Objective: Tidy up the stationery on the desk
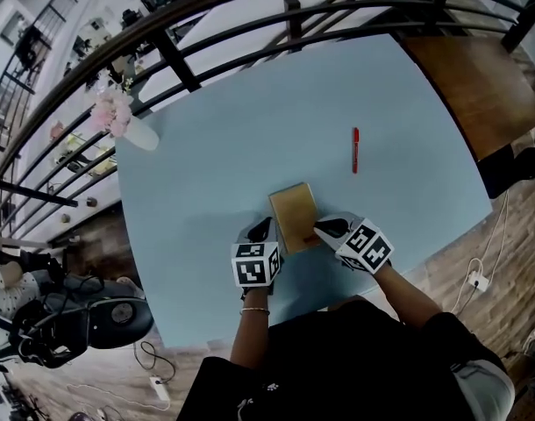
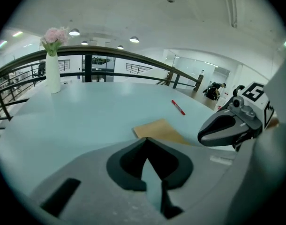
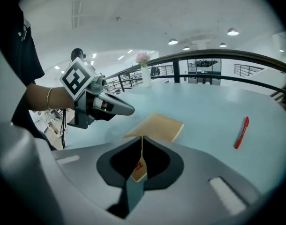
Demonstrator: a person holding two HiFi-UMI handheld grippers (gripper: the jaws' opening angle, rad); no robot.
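Right gripper view: right gripper (image 3: 142, 139) pinches the brown notebook (image 3: 161, 125) by its near corner; left gripper (image 2: 146, 140) sits pressed together just beside it, red pen (image 1: 355, 150) well apart.

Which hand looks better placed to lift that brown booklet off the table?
Right, probably: the right gripper pinches the brown booklet at its near edge, while the left gripper sits shut beside it, apparently holding nothing.

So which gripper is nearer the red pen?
Right. The right gripper is at the notebook's near right corner, the red pen beyond it; the left gripper at its near left corner, farther.
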